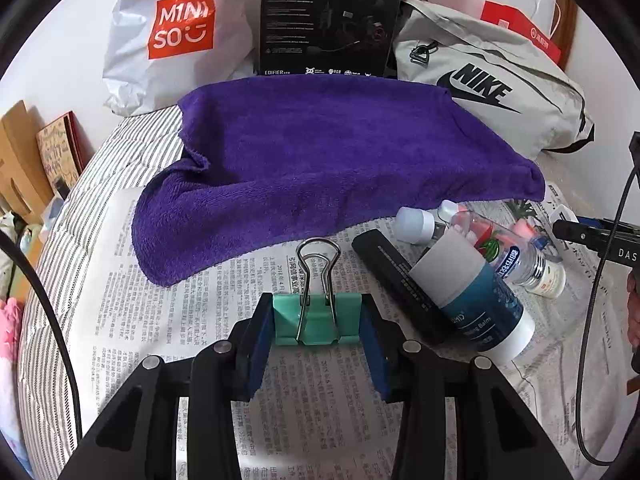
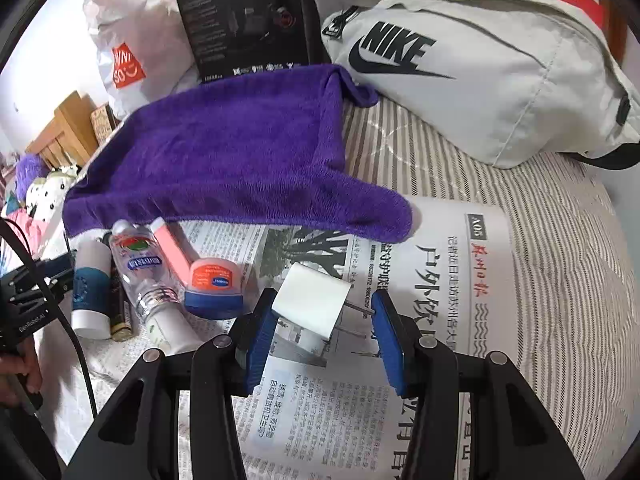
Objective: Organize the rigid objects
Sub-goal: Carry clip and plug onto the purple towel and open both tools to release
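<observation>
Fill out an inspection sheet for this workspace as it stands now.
Surface: newspaper sheets over a grey-striped bedcover.
Job's things: mint-green metal binder clip; white plug adapter; blue-and-white balm tube, clear plastic bottle, black stick and orange-lidded jar grouped together.
Clutter: purple towel, grey Nike waist bag, white Miniso bag, black headset box.
Grippers: left gripper shut on the clip; right gripper shut on the adapter.
Cables: black cable at the right edge.
Surroundings: wooden furniture, soft toys.
</observation>
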A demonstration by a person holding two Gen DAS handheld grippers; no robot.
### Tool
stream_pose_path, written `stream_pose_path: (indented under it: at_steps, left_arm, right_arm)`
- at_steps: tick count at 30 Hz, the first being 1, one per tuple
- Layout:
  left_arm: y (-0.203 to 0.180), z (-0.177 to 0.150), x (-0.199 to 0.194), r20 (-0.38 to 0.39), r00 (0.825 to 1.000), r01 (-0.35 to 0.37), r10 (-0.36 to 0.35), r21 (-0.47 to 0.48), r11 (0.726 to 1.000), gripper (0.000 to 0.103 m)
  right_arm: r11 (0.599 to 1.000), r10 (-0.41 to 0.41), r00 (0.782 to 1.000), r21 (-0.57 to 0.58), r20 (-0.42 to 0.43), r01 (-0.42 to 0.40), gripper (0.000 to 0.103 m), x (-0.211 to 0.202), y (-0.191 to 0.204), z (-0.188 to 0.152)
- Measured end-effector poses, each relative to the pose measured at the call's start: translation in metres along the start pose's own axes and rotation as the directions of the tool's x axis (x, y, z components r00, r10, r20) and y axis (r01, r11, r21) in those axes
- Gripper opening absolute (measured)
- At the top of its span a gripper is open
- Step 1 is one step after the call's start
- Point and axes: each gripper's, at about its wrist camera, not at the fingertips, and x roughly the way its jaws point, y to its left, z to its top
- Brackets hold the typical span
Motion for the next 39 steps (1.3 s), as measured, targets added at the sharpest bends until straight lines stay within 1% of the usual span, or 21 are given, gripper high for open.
stream_pose_path:
  at_steps: [4,11,15,19,23,30,35,39]
  left_arm:
    - [0.004,0.0,-0.004,-0.004,1.0,-0.013,0.012,-0.019,1.0,0.039]
    - [0.015,0.003,-0.02,0.02,1.0,0.007,-0.006,-0.06,0.998,0.039]
    - [0.019,0.006,-0.028,0.031,0.999,0.025,-0.022,-0.067,0.997,0.039]
    - [0.019,0.014,-0.037,0.043,0.999,0.023,-0.02,-0.057,0.998,0.039]
    - [0.02,0.028,-0.044,0.061,0.998,0.034,-0.032,-0.048,0.998,0.039]
    - [0.023,0.062,-0.05,0.083,0.996,0.04,-0.038,-0.032,0.999,0.039]
    - [0.025,0.089,-0.047,0.097,0.994,0.054,-0.052,-0.02,0.998,0.039]
    - [0.025,0.112,-0.037,0.099,0.993,0.066,-0.064,-0.012,0.998,0.039]
  right_arm:
    - [1.0,0.018,1.0,0.009,0.013,-0.018,0.048,-0.008,-0.001,0.004]
    - [0.999,0.037,0.999,-0.004,0.037,-0.037,0.048,-0.021,0.003,0.012]
    - [0.999,0.049,0.998,-0.012,0.046,-0.049,0.048,-0.024,0.01,0.017]
    - [0.998,0.068,0.997,-0.008,0.048,-0.067,0.048,-0.023,0.013,0.023]
    - [0.997,0.082,0.995,-0.018,0.056,-0.081,0.048,-0.025,0.019,0.034]
    - [0.994,0.1,0.993,-0.04,0.063,-0.098,0.048,-0.025,0.029,0.06]
    - [0.993,0.107,0.992,-0.054,0.061,-0.104,0.048,-0.017,0.036,0.087]
    - [0.992,0.108,0.993,-0.072,0.051,-0.105,0.048,-0.007,0.04,0.107]
